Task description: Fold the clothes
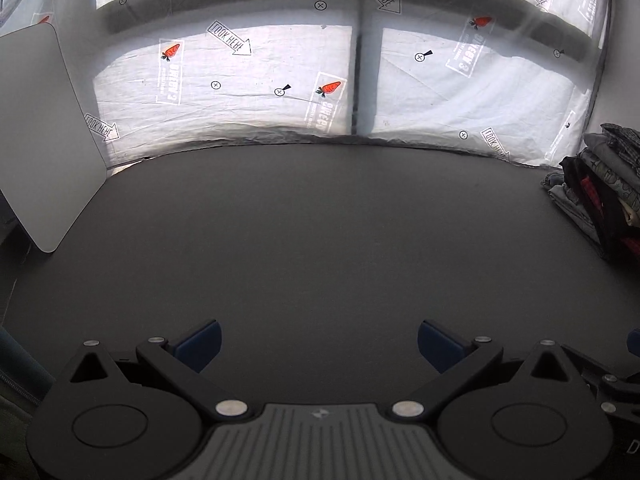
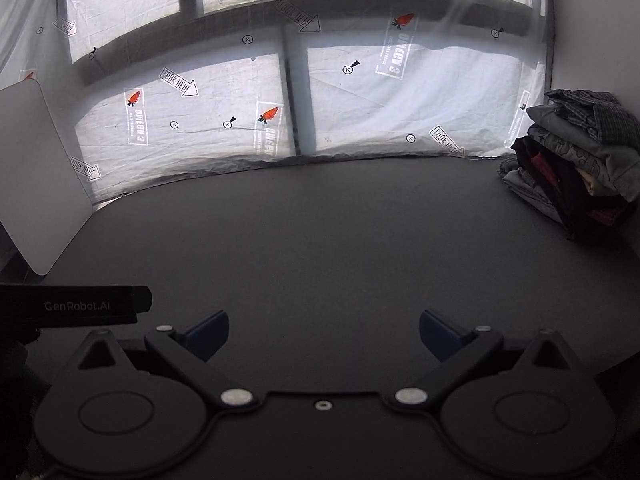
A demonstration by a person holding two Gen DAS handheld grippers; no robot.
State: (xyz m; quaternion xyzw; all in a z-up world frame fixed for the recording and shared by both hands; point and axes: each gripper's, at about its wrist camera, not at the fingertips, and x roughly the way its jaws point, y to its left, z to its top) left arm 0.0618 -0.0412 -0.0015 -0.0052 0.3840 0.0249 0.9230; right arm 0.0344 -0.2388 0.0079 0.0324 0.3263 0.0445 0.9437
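A stack of folded clothes [image 2: 576, 160] in grey, black, red and plaid stands at the far right of the dark table [image 2: 320, 240]; the left wrist view shows the same stack [image 1: 604, 184] at its right edge. My left gripper [image 1: 318, 344] hovers over bare table near the front, open, with nothing between its blue pads [image 1: 200, 344]. My right gripper [image 2: 324, 334] is also open and empty over bare table. The left gripper's black body [image 2: 80, 306] shows at the left of the right wrist view.
A white board [image 1: 40, 136] leans at the table's left edge. Behind the table hangs a white printed sheet [image 1: 240, 80] over a window frame. A white wall [image 2: 592, 40] rises behind the stack on the right.
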